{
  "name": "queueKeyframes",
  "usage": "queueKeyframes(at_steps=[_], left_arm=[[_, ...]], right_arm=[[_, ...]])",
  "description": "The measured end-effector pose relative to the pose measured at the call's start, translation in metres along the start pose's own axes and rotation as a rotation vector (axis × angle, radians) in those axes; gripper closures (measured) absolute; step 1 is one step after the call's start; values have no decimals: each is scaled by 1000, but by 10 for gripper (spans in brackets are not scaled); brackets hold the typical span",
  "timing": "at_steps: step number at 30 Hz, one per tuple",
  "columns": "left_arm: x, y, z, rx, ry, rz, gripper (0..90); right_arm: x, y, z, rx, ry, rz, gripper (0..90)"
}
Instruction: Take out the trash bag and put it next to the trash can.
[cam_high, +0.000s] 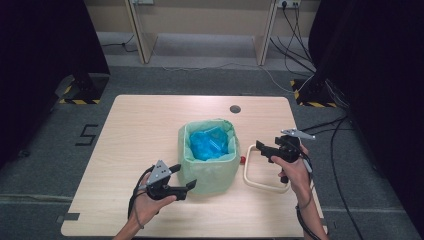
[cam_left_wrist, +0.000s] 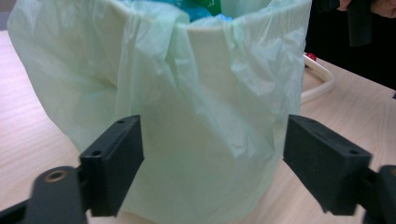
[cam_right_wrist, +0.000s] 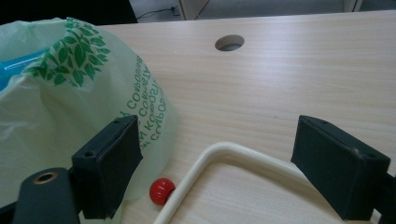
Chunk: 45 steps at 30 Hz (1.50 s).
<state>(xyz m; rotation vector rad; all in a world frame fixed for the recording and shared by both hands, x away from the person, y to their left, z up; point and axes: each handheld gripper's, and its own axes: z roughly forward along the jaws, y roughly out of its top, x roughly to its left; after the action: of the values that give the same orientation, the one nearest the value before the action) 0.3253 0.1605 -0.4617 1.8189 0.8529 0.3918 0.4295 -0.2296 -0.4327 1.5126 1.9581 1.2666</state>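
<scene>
Standing at table centre: one small bin (cam_high: 207, 172), lined with a pale green bag (cam_left_wrist: 205, 116) whose edge is folded down over the rim, presumably to keep the liner from slipping inside; blue waste (cam_high: 210, 144) sits within. At the bin's 8 o'clock, left gripper (cam_high: 184, 179), jaws spread wide and empty, levelled at the draped bag skirt, apparently placed to pinch the loose plastic rather than the hard wall. At the bin's 3 o'clock, lying flat on the table (cam_high: 140, 125), a cream loop handle (cam_right_wrist: 243, 158) with a red knob (cam_right_wrist: 161, 190) just beside the bag. Farther right, right gripper (cam_high: 264, 150), jaws likewise wide and holding nothing, poised above the loop, facing the bin.
</scene>
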Motion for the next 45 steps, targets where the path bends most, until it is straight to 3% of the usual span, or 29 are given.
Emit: queueKeyframes(at_steps=[3, 10, 16, 21, 24, 28, 30, 35, 38, 43, 45], left_arm=[[-2, 4, 1, 32, 32, 34, 359], [-5, 5, -3, 43, 41, 90, 691], [-8, 7, -5, 21, 37, 114, 861], [-6, 10, -5, 10, 35, 121, 889], [-6, 11, -6, 5, 32, 123, 890], [-5, 14, -8, -5, 30, 129, 890], [-4, 15, -8, -7, 29, 130, 891], [-4, 15, -9, -10, 28, 130, 890], [-3, 16, -9, -15, 28, 125, 891], [-2, 19, -10, -16, 25, 126, 893], [-2, 20, -12, -18, 23, 126, 894]], right_arm=[[2, 3, 2, -6, 12, 7, 156], [20, 20, 9, -30, 76, -42, 163], [44, 43, 15, -18, 155, -108, 220], [62, 61, 30, 21, 181, -188, 301], [71, 68, 44, 72, 186, -249, 363], [80, 72, 58, 120, 200, -275, 424], [82, 73, 64, 142, 182, -294, 455], [84, 74, 75, 196, 166, -272, 534], [86, 72, 81, 219, 161, -285, 611], [91, 71, 83, 204, 133, -312, 765], [92, 72, 81, 198, 128, -307, 787]])
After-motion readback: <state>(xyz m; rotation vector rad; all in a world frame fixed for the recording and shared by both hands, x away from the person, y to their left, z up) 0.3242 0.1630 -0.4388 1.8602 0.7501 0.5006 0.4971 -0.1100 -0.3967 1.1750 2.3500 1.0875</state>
